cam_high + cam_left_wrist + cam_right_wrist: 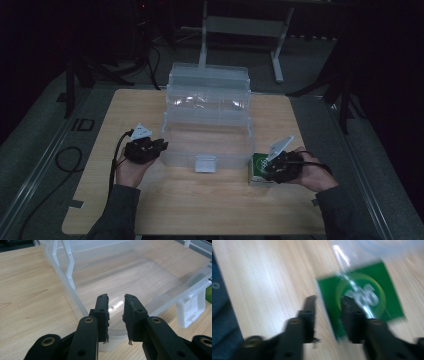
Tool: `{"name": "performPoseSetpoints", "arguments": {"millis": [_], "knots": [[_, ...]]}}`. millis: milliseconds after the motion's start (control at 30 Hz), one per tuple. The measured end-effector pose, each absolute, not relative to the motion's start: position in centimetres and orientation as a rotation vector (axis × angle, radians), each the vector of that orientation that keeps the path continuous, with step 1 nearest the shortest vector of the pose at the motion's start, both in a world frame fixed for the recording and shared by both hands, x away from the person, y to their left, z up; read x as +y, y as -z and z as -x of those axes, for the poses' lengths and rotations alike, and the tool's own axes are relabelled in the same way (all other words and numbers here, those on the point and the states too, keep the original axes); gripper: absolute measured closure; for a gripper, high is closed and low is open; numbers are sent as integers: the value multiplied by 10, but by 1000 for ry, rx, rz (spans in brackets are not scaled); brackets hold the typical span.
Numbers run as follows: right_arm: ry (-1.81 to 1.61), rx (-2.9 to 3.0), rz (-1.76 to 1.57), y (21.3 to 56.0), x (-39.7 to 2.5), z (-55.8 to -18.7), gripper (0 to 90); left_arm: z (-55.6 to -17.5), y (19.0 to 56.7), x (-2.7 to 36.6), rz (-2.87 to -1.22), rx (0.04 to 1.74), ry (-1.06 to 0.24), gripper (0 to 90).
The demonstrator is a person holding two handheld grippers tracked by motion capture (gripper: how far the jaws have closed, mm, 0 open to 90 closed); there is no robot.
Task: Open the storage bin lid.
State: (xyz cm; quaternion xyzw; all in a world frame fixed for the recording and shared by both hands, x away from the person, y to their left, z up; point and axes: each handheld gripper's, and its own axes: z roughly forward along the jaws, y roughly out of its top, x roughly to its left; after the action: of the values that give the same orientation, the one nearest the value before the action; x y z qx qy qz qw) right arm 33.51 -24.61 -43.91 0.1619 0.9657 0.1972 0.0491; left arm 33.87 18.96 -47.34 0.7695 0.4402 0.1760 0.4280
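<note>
— Looking down on the bench [190, 205], what is each hand doing?

— At about eight o'clock from the bench's middle, the left tongs [161, 146] sit at the near-left corner of a clear plastic storage box [207, 117], jaws apart with nothing between them. In the left gripper view the left tongs [116, 307] straddle that corner's rim but do not seem to pinch it. At about four o'clock, the right tongs [267, 169] are over a small green carton [257, 167], which rests flat on the bench just beside the box's near-right corner.

— Has the right hand got the carton?

— Not yet, I judge. The right gripper view is blurred, but the right tongs [328, 302] are apart, straddling the left edge of the green carton [362, 297].

— How should the pick go?

— Probably settle the jaws squarely across the edge, close firmly, then lift clear of the box wall before moving over the opening.

— Anything in the box?

— Its tiers are fanned open, and the bottom tray looks empty; wood grain shows through.
</note>
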Motion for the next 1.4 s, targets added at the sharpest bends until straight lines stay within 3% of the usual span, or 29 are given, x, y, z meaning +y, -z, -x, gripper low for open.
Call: {"name": "performPoseSetpoints", "arguments": {"millis": [67, 133, 167, 500, 1167, 1267, 1400], "knots": [[-627, 2944, -457, 441, -232, -335, 843, -339, 473, 190, -1921, 1098, -438, 735], [-628, 2939, -444, 442, -225, -336, 843, -339, 473, 190, -1921, 1098, -438, 736], [-643, 2914, -455, 444, -210, -340, 899, -339, 473, 190, -1920, 1097, -438, 735], [-516, 2956, -477, 464, -183, -345, 899, -338, 473, 192, -1912, 1096, -438, 735], [-408, 3009, -638, 468, -268, -323, 877, -339, 473, 191, -1916, 1098, -436, 732], [-381, 3001, -666, 466, -278, -323, 851, -340, 473, 191, -1918, 1098, -438, 731], [-463, 2981, -665, 456, -283, -321, 746, -340, 473, 191, -1917, 1097, -437, 730]]}}
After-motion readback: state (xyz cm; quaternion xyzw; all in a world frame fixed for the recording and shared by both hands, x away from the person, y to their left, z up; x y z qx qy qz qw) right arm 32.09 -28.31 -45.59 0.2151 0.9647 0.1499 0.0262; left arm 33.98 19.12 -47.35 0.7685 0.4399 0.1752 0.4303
